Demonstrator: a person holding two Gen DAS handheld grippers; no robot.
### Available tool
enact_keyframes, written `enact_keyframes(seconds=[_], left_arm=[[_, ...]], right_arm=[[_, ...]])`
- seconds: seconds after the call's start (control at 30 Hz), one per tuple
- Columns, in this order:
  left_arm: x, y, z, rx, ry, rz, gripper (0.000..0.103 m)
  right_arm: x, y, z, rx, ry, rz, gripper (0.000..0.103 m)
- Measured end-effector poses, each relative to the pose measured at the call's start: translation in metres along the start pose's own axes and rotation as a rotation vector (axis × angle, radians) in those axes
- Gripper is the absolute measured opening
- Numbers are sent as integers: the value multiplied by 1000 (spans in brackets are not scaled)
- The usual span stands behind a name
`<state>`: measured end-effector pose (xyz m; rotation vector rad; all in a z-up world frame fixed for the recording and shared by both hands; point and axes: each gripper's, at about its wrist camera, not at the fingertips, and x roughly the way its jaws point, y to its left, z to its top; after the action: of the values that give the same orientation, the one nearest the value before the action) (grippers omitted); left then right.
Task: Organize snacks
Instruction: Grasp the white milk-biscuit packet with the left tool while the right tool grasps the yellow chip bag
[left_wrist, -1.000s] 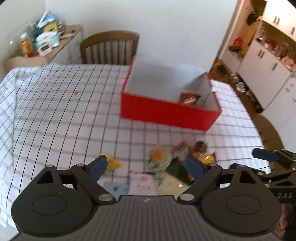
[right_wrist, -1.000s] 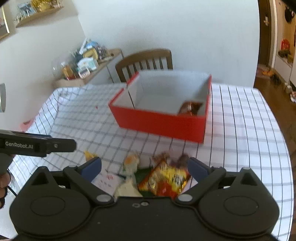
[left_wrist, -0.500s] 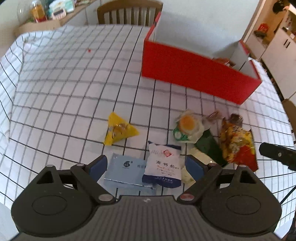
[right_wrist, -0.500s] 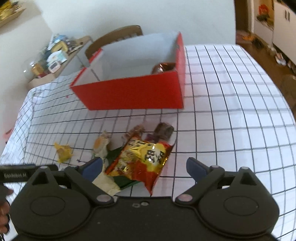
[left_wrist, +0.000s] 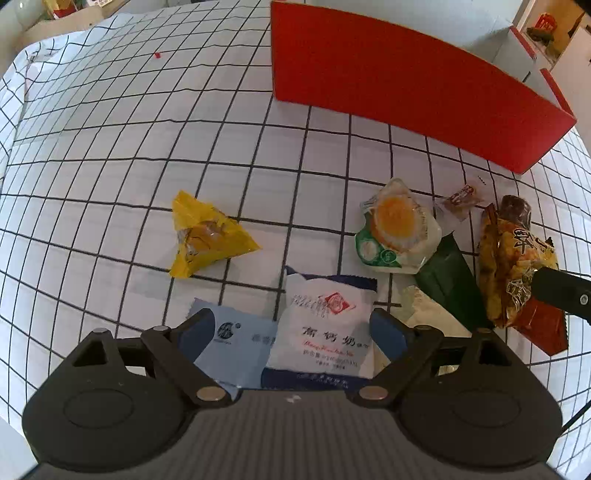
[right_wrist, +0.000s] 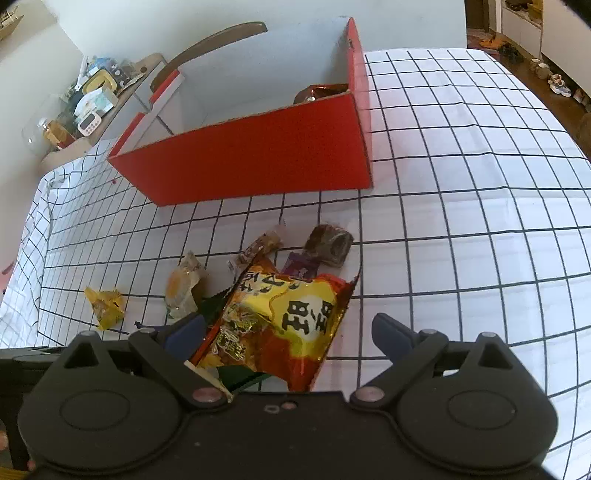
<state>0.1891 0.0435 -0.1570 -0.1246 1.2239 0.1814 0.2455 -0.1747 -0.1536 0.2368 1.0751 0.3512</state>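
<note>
Loose snacks lie on the checked tablecloth in front of a red box (left_wrist: 406, 85) (right_wrist: 258, 162). My left gripper (left_wrist: 291, 328) stands open low over a white milk-candy packet (left_wrist: 325, 325), with a pale blue packet (left_wrist: 236, 339) beside it. Farther out lie a yellow triangular packet (left_wrist: 207, 236) (right_wrist: 105, 306) and an egg-printed packet (left_wrist: 399, 225) (right_wrist: 181, 288). My right gripper (right_wrist: 288, 332) is open around a yellow-and-red chips bag (right_wrist: 280, 321) (left_wrist: 513, 269); the bag lies flat between its fingers. A brown wrapped snack (right_wrist: 321, 92) rests inside the box.
A dark green packet (left_wrist: 447, 284), a small candy (left_wrist: 461, 195) and a brown roll (right_wrist: 330, 243) lie among the snacks. A wooden chair (right_wrist: 210, 48) stands behind the box. A cluttered shelf (right_wrist: 92, 103) is at the far left. The tablecloth (right_wrist: 461, 184) stretches to the right.
Both grippers have dropped lower and tilted down toward the snacks. The left one now hovers over the white packet; the right one now frames the chips bag. Both stayed open.
</note>
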Motion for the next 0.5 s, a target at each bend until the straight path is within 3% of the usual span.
enact_keyframes(seconds=[0.5], left_arm=[[14,-17,1,40,-3,48,84]], right_arm=[[19,3,4,16,37,-6,91]])
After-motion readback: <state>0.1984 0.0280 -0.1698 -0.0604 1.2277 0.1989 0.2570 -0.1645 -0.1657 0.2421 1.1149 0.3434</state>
